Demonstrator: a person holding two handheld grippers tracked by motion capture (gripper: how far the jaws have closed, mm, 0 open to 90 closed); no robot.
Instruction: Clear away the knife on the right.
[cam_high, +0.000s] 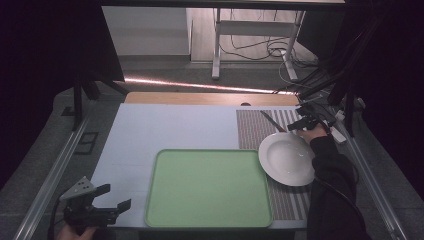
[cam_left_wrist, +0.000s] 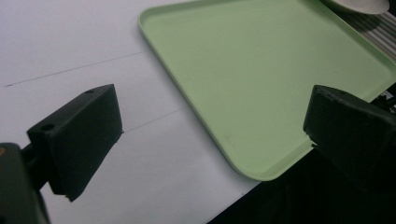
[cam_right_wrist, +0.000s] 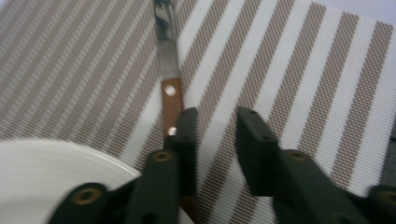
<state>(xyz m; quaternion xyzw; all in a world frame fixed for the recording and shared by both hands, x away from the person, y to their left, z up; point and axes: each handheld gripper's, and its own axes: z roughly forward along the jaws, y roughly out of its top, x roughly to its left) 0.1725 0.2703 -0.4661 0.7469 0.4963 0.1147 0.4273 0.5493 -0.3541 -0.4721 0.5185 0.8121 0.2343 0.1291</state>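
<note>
Closest to me, at the near left corner of the table (cam_high: 175, 125), I am holding my left claw (cam_high: 114, 198) with its jaws standing wide apart and nothing between them. In the left gripper view my left claw (cam_left_wrist: 212, 140) is pointing across the white tabletop at the near corner of the green tray (cam_left_wrist: 261, 84), which is lying flat just beyond the jaws.

The tray (cam_high: 209, 187) is sitting in the middle of the near edge. Just to its right the white plate (cam_high: 286, 159) is resting on the striped mat (cam_high: 260, 127), its rim overlapping the tray's far right corner.

Farther out, past the plate, my right claw (cam_high: 294, 127) is hovering low over the mat. In the right gripper view my right claw (cam_right_wrist: 215, 140) is showing its jaws partly apart, gripping nothing. The knife (cam_right_wrist: 169, 84) is lying on the mat (cam_right_wrist: 289, 70) with its wooden handle just beside, and partly under, one jaw, its blade pointing away from me, and the plate (cam_right_wrist: 51, 168) is just beside the handle.

The knife (cam_high: 272, 122) is lying slantwise on the mat beyond the plate.
</note>
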